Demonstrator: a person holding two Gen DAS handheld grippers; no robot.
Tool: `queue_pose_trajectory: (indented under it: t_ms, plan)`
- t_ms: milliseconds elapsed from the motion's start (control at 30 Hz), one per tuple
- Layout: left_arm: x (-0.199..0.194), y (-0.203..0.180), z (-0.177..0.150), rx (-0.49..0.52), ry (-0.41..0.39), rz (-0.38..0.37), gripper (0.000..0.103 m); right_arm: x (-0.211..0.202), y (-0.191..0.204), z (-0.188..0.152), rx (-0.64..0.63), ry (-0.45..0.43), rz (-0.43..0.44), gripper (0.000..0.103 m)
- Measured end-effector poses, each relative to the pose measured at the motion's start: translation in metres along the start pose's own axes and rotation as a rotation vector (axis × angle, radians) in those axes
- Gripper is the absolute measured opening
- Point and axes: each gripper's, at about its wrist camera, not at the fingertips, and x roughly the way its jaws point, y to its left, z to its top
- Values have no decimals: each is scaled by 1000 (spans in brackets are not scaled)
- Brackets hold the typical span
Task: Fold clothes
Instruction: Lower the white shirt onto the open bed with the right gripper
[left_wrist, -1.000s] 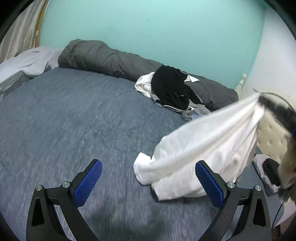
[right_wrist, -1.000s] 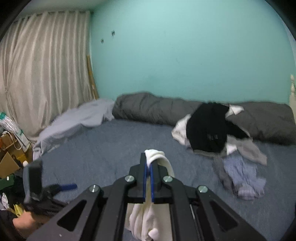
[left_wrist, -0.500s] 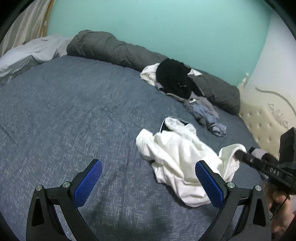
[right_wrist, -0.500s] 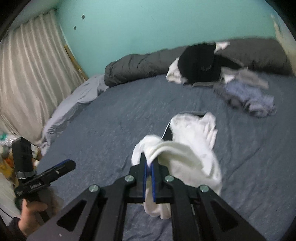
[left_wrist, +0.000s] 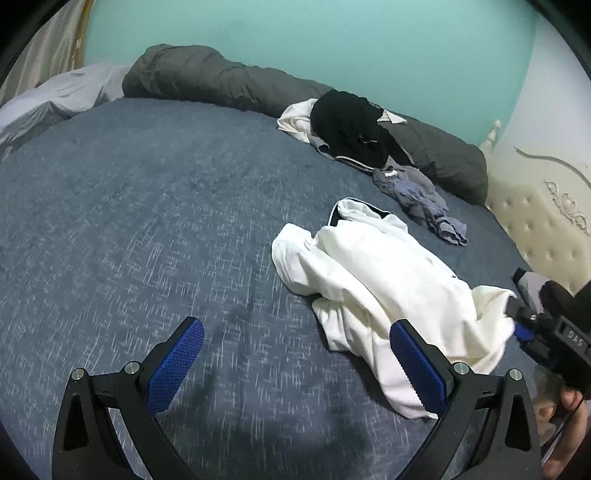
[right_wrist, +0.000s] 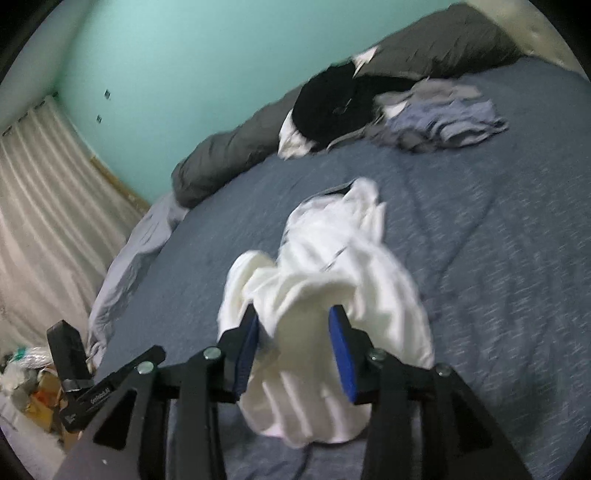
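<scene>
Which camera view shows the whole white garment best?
The left wrist view: the white garment lies crumpled on the blue bedcover, nearly all visible and fairly sharp. In the right wrist view it is blurred, and the right gripper, jaws opening, hides its near end between its pads.

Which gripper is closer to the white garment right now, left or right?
Right. The right gripper has a bunched end of the white garment between its opening jaws. The left gripper hangs open above the blue bedspread, only its right finger overlapping the garment's edge.
</scene>
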Motion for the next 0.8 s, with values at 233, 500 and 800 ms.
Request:
queue_pose_trajectory:
  t_ms: [233, 500, 800]
  plan:
    - [14, -4, 1, -14, -9, -3, 103, -8, -36, 20, 60, -20, -70, 44]
    - [29, -23, 6, 32, -2, -26, 103, -12, -55, 43, 62, -62, -84, 51]
    - [46, -22, 13, 23, 0, -4, 103, 47, -32, 27, -58, 130, -71, 51]
